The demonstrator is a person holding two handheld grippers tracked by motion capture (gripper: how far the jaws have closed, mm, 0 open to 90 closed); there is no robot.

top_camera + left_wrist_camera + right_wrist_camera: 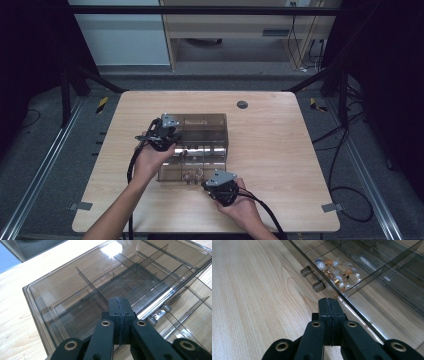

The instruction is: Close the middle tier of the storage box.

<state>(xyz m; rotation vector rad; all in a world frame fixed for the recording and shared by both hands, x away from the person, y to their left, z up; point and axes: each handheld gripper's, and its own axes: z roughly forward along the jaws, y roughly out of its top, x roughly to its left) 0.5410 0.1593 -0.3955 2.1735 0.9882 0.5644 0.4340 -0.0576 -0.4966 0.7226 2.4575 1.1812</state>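
Wooden table, smoky organiser box, beads in open drawer

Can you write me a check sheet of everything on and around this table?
Surface: light wooden table, round grey plug near the far edge.
Job's things: smoky clear plastic drawer box with dividers; bottom drawer pulled out, holding a pearly beaded bracelet.
Clutter: nothing seen.
Tools: left tool shut, over the box top; right tool shut, by the drawer front's knobs.
Cables: black cables on the floor at right.
Surroundings: grey floor, wooden desk behind.
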